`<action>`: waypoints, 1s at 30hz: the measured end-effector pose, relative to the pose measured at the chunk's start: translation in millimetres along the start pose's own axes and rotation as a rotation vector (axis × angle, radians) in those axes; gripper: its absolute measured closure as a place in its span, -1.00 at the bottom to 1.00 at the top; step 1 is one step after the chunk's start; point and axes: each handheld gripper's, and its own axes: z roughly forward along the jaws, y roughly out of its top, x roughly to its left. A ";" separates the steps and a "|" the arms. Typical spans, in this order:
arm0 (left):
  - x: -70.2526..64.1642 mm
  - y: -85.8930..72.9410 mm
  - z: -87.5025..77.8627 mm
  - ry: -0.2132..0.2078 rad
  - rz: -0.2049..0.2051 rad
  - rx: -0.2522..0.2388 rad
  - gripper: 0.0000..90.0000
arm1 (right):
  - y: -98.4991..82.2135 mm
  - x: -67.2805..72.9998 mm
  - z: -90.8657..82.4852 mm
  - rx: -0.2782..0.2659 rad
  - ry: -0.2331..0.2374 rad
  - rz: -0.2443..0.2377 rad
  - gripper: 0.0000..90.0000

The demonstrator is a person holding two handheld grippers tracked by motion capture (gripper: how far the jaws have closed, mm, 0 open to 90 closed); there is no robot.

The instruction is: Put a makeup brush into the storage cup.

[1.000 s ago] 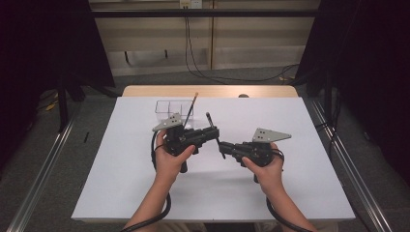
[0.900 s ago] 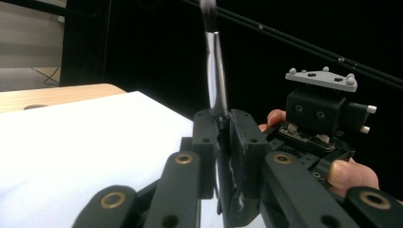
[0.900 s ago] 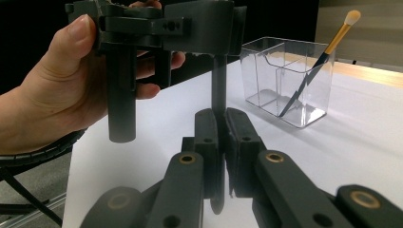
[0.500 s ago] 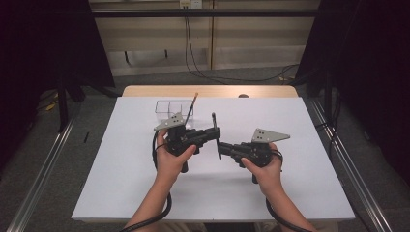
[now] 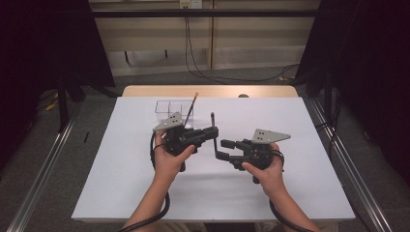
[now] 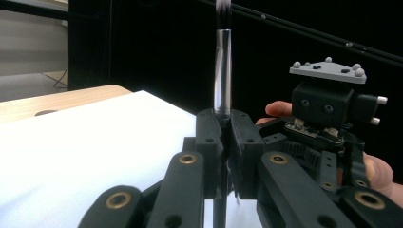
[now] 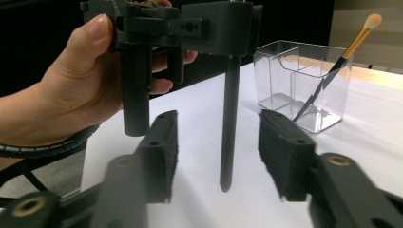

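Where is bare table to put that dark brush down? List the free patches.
Free: the white table left of the left gripper, the strip right of the right gripper, and the near edge. Crowded: the middle, around the upright dark brush, and the clear plastic organiser behind.

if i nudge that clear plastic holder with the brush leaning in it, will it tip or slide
The clear holder looks thin-walled and light, so a nudge would probably slide it on the smooth white table. The gold-handled brush leans over its rim, which may make it top-heavy: a high push might tip it. It seems stiff, not flexible.
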 end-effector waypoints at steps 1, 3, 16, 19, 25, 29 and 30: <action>0.1 0.1 -0.1 0.000 0.000 0.000 0.86 | 0.2 0.1 -0.4 0.001 -0.003 0.000 -0.09; 0.1 0.4 -0.3 -0.001 0.002 0.001 0.86 | 0.3 0.2 -1.6 0.006 -0.007 -0.008 -0.19; -1.0 1.9 -3.4 -0.002 0.016 -0.002 0.86 | -1.9 -6.7 -19.0 0.036 -0.057 -0.019 -0.66; -0.9 1.6 -3.1 0.000 0.015 -0.004 0.86 | -3.0 -8.5 -23.8 0.036 -0.079 -0.035 -0.74; -1.6 2.0 -2.6 0.006 0.020 0.003 0.86 | -4.6 -11.2 -32.2 0.053 -0.077 -0.048 -0.83; -1.7 2.0 -3.4 0.008 0.024 0.006 0.86 | -5.6 -13.2 -39.2 0.074 -0.066 -0.065 -0.87; -1.8 2.0 -3.6 0.008 0.027 0.008 0.86 | -6.0 -13.7 -40.7 0.074 -0.074 -0.067 -0.87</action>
